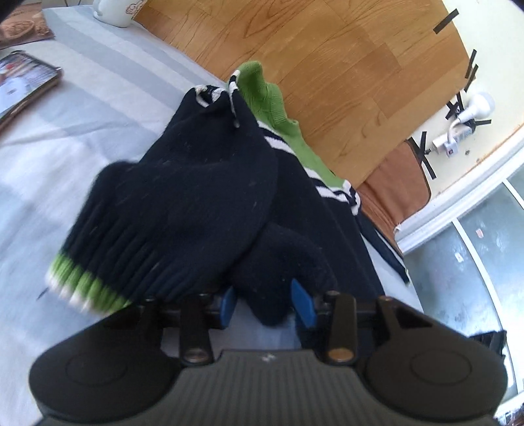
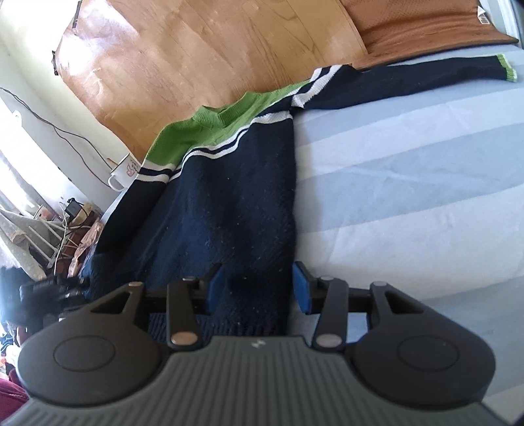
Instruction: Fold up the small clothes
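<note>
the navy and green sweater (image 2: 229, 183) is lying on the striped bed (image 2: 409, 196). left tool (image 1: 268, 304) is gaping around a folded-in sleeve (image 1: 183, 209), released. right tool (image 2: 258, 288) is straddling the hem, unclenched. far sleeve (image 2: 425, 70) is waiting, body fold too.

Matt ribbed knit sweater (image 2: 229, 183) on smooth striped cloth sheet (image 2: 409, 170), glossy wood headboard (image 2: 203, 49).

striped blue sheet (image 2: 409, 170) — navy-green sweater (image 2: 229, 196), mug (image 1: 114, 13), phone (image 1: 23, 85) on it
</note>
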A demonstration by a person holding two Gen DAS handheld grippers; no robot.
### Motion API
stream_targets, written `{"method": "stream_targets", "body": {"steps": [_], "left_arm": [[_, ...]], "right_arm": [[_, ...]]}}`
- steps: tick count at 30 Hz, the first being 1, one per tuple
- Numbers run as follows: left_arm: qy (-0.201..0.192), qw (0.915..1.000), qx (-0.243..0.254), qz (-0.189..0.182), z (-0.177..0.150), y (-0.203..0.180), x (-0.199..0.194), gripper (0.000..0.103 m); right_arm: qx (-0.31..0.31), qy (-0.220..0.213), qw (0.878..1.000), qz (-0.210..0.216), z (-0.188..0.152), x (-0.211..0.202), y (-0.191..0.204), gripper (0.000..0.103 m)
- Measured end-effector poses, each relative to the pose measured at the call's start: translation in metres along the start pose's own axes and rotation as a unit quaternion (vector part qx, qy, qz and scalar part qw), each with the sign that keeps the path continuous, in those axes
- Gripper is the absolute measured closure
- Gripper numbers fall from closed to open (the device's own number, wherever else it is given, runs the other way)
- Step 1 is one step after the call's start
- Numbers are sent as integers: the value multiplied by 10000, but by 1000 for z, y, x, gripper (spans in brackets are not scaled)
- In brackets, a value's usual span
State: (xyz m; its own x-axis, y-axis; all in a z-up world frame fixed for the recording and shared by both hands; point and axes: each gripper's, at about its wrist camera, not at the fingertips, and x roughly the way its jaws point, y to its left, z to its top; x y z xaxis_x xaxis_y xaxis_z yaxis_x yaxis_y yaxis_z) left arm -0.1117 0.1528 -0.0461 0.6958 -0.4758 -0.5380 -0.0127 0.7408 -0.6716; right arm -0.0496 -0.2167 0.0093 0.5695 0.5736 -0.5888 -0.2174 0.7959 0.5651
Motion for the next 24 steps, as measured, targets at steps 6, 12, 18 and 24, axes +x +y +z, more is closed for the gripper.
{"method": "stream_targets", "body": {"steps": [6, 12, 18, 24], "left_arm": [[67, 9992, 348, 187, -2, -11, -6, 90], [63, 9941, 993, 420, -16, -9, -85, 94], [-42, 9889, 1092, 1004, -20, -1, -120, 97], [-307, 9923, 992, 671, -1, -1, -105, 81]], "right_arm": [[-335, 24, 9994, -117, -1, 1, 10, 92], [-859, -208, 9953, -385, 19, -28, 17, 95], [-1562, 675, 9842, -491, 11, -6, 29, 94], [-333, 52, 9979, -550, 35, -23, -10, 73]]}}
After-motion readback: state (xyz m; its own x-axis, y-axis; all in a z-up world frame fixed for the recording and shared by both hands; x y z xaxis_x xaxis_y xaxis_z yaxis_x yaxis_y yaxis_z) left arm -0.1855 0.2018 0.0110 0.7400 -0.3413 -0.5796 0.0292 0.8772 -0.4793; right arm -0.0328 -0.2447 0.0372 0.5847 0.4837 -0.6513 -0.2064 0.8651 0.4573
